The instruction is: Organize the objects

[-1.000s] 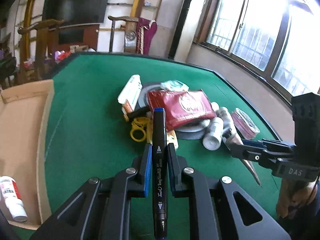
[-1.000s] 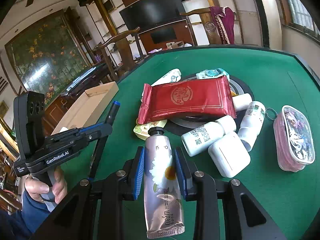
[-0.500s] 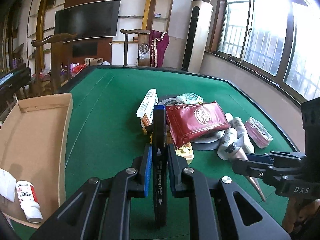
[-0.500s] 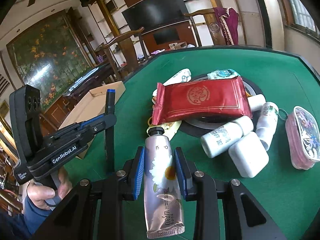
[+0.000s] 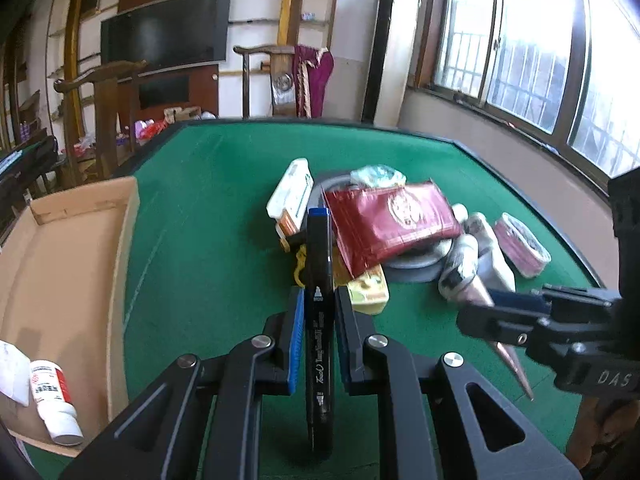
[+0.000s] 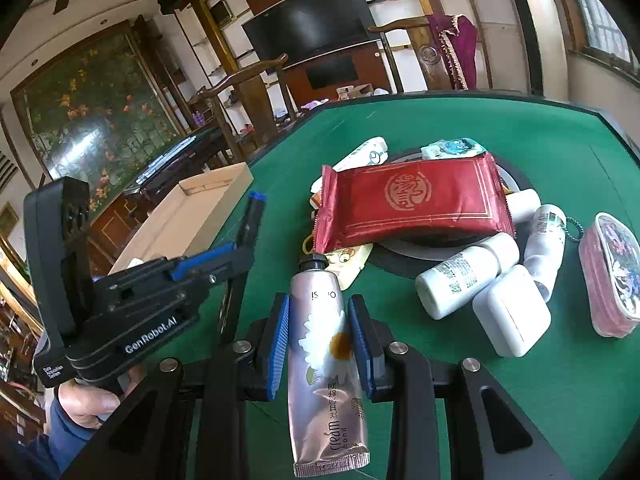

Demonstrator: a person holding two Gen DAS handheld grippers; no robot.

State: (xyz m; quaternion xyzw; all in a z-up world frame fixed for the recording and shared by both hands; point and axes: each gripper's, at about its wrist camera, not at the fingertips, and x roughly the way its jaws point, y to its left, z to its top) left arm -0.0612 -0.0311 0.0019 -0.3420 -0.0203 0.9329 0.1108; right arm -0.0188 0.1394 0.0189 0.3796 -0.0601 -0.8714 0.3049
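While both loads are aloft over the green felt bench, the shallow cardboard tray lies left of the left tool, which is clamped on a black blue-capped marker pen. Right tool, just right of it, pinches a silver daisy-print hand-cream tube. Judgement: swing left, keep the tools apart, lower inside the tray wall before letting go.

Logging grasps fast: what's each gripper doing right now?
Left gripper: closed on the marker.
Right gripper: closed on the hand cream tube.
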